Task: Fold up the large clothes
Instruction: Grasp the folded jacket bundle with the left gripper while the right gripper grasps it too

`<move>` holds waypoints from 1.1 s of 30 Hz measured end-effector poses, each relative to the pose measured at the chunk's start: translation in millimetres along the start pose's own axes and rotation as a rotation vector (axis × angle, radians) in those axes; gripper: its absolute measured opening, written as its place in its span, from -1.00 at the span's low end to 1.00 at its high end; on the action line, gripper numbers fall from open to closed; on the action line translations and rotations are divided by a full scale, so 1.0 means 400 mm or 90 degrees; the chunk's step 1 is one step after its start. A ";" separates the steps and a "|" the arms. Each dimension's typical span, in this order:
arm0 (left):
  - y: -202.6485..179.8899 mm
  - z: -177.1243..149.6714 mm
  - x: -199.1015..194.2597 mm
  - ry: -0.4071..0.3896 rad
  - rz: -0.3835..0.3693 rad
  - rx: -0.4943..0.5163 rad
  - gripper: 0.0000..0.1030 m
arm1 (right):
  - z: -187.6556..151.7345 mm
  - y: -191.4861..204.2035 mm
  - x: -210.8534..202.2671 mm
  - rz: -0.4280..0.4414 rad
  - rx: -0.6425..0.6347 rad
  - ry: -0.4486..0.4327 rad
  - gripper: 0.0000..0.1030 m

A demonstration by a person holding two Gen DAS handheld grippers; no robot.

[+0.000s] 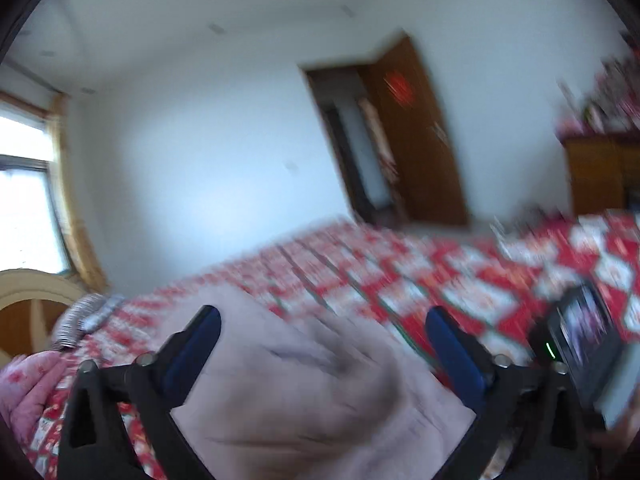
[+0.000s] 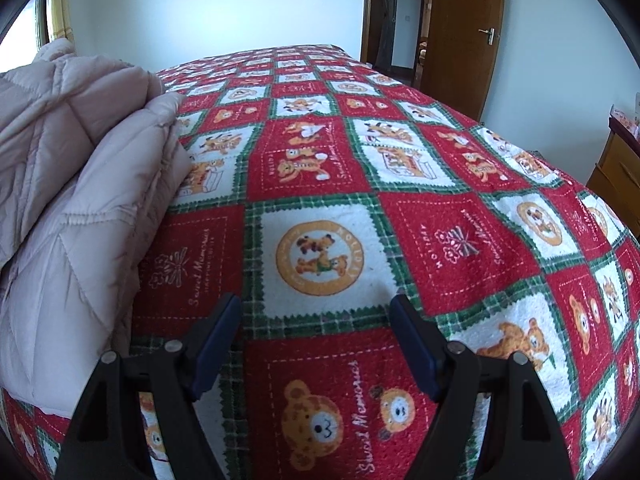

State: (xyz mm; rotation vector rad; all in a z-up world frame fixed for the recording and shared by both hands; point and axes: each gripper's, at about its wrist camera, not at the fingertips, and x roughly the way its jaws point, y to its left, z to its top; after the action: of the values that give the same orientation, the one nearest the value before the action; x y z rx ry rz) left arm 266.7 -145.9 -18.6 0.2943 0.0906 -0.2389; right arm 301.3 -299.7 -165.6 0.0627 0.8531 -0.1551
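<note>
A pale pink quilted jacket lies folded in a pile on the left part of the bed, on a red, white and green patchwork bedspread. My right gripper is open and empty, over the bedspread to the right of the jacket. In the blurred left wrist view the jacket fills the space between the fingers of my left gripper, which is open above it. The other gripper's body with a small screen shows at the right.
A brown wooden door stands open beyond the bed's far right corner. A wooden cabinet is at the right. A window with a curtain and a pink quilt lie at the left.
</note>
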 end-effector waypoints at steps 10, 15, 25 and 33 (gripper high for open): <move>0.407 -0.228 0.347 0.307 0.216 -0.214 0.97 | 0.026 0.017 -0.032 0.009 -0.001 -0.033 0.54; 0.282 -0.209 0.368 0.275 0.075 -0.164 0.97 | 0.085 0.006 -0.080 0.013 0.026 -0.081 0.54; 0.011 -0.165 0.382 0.246 -0.001 -0.029 0.98 | 0.256 0.064 -0.151 0.054 0.035 -0.151 0.33; 0.071 -0.144 0.346 0.208 0.048 -0.051 0.98 | 0.345 0.183 -0.066 0.078 0.008 -0.100 0.01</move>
State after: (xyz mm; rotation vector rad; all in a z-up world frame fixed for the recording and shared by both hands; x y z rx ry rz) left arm 404.5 -133.0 -82.7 0.2539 0.4099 -0.1097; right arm 398.8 -240.5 -55.5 0.1131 0.6891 -0.0502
